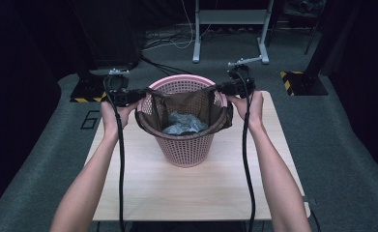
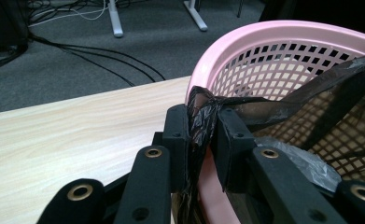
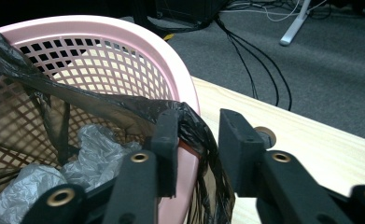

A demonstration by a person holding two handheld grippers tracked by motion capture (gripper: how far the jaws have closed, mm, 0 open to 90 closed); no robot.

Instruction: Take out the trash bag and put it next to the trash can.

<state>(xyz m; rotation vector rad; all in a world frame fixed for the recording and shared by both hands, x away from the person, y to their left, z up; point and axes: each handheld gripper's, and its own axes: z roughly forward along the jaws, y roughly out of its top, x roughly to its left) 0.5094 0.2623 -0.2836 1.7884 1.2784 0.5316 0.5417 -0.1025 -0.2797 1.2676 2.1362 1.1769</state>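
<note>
A dark bin bag (image 1: 186,107) lines the pink basket (image 1: 184,150) mid-bench (image 1: 196,188) (crumpled grey plastic (image 1: 184,123) inside). The left claw (image 2: 202,135) pinches its left edge. The right claw (image 3: 200,140) stands spread around the right edge.

Rectangular light-wood laminate table (image 1: 201,183), pale grain, standing on grey carpeted floor (image 1: 341,135). Round pink perforated plastic basket (image 1: 184,150) upright on tabletop, toward far edge, roughly centred between side edges. Near half of tabletop bare wood.
</note>
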